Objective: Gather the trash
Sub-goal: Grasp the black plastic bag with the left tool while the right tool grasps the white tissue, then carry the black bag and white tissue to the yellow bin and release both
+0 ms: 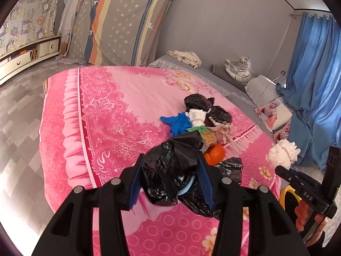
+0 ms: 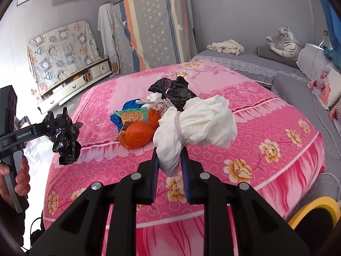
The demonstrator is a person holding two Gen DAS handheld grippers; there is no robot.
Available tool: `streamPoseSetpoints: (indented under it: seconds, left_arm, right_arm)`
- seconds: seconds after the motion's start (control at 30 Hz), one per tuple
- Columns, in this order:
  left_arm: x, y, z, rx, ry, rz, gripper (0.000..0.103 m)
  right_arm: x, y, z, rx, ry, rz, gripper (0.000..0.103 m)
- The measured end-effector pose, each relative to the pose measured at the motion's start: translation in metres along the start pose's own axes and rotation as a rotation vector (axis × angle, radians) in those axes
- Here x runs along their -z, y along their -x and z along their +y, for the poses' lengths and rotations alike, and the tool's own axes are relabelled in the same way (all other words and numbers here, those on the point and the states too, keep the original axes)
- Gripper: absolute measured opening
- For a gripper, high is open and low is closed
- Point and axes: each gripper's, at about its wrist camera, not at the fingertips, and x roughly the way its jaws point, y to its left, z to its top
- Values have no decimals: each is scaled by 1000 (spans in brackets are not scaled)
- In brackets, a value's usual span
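Pinching a crumpled black plastic bag [image 1: 170,166] between the half-spread blue pads of the left gripper [image 1: 169,168], at lower centre. Clamping a white tied tissue bundle [image 2: 191,125] in the nearly pressed-together right gripper [image 2: 169,160], mid-frame. Keeping both grips firm and carrying clear of the pink floral bedspread [image 2: 266,111]. Showing, at lower right of the right view, probably a yellow-rimmed bin [image 2: 315,211]; leaving orange peel [image 2: 137,135] on the bed.

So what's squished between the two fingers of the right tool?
A tied white bundle, a crumpled bag or wipe, is pinched between the right tool's fingers, held up over the pink blanket. The right wrist view shows it best.
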Motion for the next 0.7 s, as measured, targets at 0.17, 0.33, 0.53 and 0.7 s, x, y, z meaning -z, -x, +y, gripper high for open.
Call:
streamPoseSetpoints:
  seconds: [0.17,0.33,0.53,0.7]
  left_arm:
    - [2,14,-18,22,-33,-20,45]
    - [3,21,-38,48,-62,-29,45]
    - [7,22,-64,84,-92,-24,45]
    - [8,21,-87,111,-126,-19,45]
  right_arm:
    - [3,17,-5,5,-22,-26,18]
    - [6,36,-17,14,-54,-55,18]
    - [9,56,-28,20,-92,-97,18]
    - [11,72,-38,32,-108,-121,18]
